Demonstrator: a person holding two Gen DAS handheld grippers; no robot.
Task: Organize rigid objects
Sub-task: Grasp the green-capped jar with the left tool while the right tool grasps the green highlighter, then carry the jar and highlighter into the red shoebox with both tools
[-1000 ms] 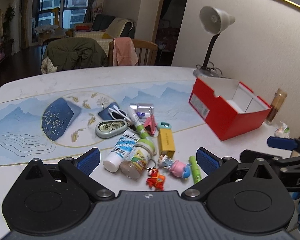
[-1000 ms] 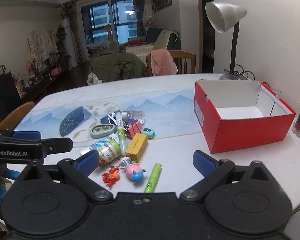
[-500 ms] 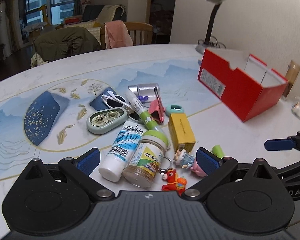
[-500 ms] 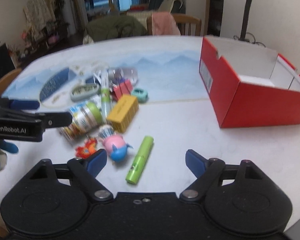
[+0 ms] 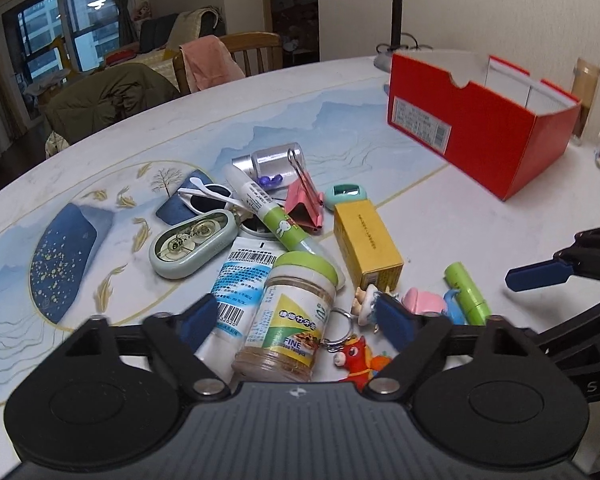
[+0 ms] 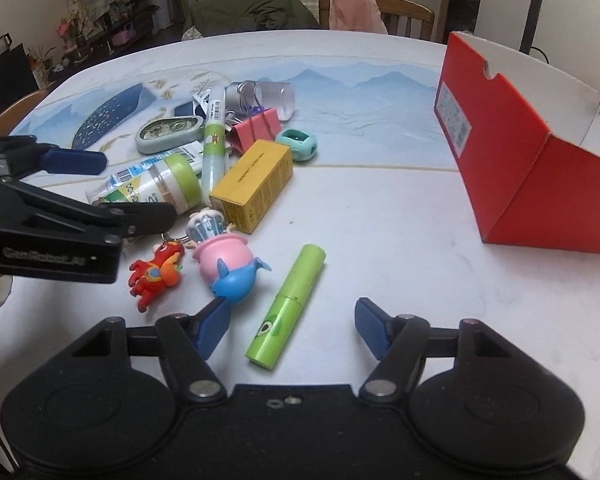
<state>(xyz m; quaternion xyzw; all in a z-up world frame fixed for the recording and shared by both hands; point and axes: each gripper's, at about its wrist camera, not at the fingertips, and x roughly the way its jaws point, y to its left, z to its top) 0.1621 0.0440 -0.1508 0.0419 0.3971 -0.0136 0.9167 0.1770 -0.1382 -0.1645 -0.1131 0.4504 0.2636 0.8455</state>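
Observation:
A pile of small things lies on the table. My left gripper (image 5: pixel 296 322) is open, its fingers either side of a green-lidded spice jar (image 5: pixel 292 316) lying on its side. Beside it lie a white bottle (image 5: pixel 240 276), a yellow box (image 5: pixel 366 244), a red horse keychain (image 5: pixel 358 358) and a pink-and-blue figure (image 6: pixel 226 260). My right gripper (image 6: pixel 290 330) is open around the near end of a green tube (image 6: pixel 290 306). A red open box (image 6: pixel 528 160) stands at the right.
Further back lie a mint case (image 5: pixel 192 242), a green-and-white tube (image 5: pixel 268 212), a pink binder clip (image 5: pixel 306 200), a teal sharpener (image 6: pixel 298 144) and a clear jar (image 6: pixel 260 98). Chairs with clothes (image 5: pixel 216 64) stand behind the table. A lamp base (image 5: pixel 396 52) is behind the box.
Both grippers have moved forward and down toward the pile. The left now brackets the spice jar; the right now brackets the green tube.

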